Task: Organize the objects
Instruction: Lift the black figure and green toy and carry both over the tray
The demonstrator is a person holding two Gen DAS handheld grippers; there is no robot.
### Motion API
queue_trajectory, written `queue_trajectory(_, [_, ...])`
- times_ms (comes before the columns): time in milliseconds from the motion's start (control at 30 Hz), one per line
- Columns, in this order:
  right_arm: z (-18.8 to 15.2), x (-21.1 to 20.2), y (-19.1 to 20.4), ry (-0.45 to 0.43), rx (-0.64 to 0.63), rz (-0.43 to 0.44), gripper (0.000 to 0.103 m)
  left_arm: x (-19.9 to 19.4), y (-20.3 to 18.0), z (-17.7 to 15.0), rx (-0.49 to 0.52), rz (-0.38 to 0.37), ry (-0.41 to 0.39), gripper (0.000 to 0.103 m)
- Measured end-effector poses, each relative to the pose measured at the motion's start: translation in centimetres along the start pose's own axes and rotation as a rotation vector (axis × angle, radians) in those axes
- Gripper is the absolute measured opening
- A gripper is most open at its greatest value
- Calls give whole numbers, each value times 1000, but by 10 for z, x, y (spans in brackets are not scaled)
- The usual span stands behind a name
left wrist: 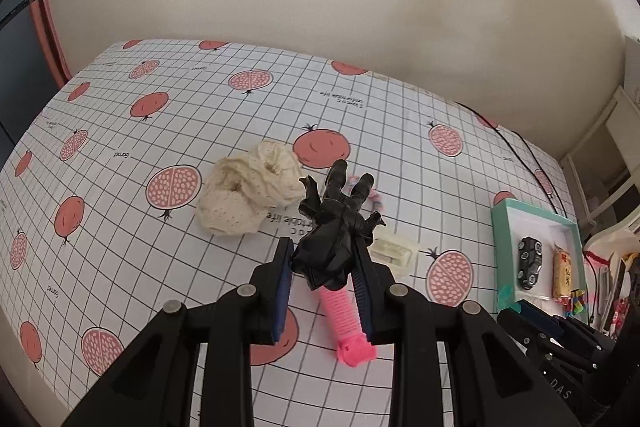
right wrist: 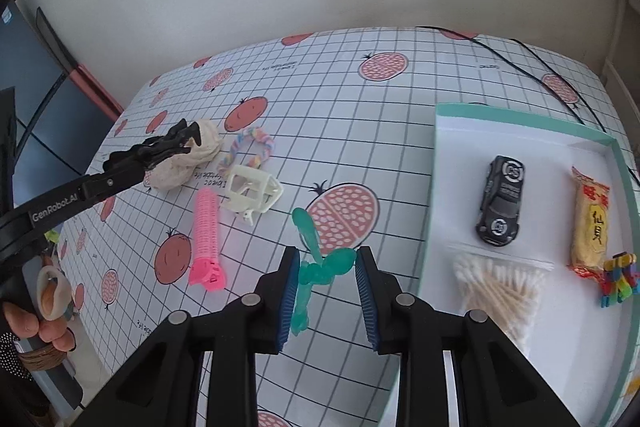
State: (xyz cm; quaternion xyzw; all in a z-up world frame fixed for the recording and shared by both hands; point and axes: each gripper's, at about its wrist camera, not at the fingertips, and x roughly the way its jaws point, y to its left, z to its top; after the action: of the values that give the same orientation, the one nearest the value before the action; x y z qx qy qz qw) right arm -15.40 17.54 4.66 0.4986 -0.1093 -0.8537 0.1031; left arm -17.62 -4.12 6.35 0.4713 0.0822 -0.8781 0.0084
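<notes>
My left gripper (left wrist: 322, 247) is shut on a black toy figure (left wrist: 336, 227), held above the pomegranate-print tablecloth (left wrist: 120, 131). In the right wrist view the same figure (right wrist: 176, 137) hangs in front of a cream cloth bundle (right wrist: 188, 159). Between the pads of my right gripper (right wrist: 328, 255) sits a teal translucent toy (right wrist: 320, 267), gripped just left of the teal-rimmed white box (right wrist: 520, 119). On the cloth lie a pink hair roller (right wrist: 206, 235), a cream claw clip (right wrist: 250, 193) and a pastel braided ring (right wrist: 252, 147).
The box holds a black toy car (right wrist: 500, 201), a snack packet (right wrist: 590, 223), a bag of cotton swabs (right wrist: 500, 291) and a colourful block toy (right wrist: 618, 279). A black cable (right wrist: 540, 63) crosses the far right of the table. A person's hand (right wrist: 44, 327) is at lower left.
</notes>
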Motion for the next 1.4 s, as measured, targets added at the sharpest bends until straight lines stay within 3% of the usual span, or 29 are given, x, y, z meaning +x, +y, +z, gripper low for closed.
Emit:
queue_trajectory(400, [-6, -47, -92, -72, 169, -91, 30, -6, -97, -10, 107, -145, -31, 30])
queue_trajectory(700, [-19, -63, -138, -91, 251, -128, 30, -2, -167, -22, 187, -254, -41, 30])
queue_trajectory(1000, [-27, -56, -157, -70, 277, -146, 30, 19, -194, -32, 204, -299, -18, 30])
queue_trajectory(1400, [-33, -36, -170, -11, 270, -186, 31, 59, -204, -51, 193, -266, 63, 30])
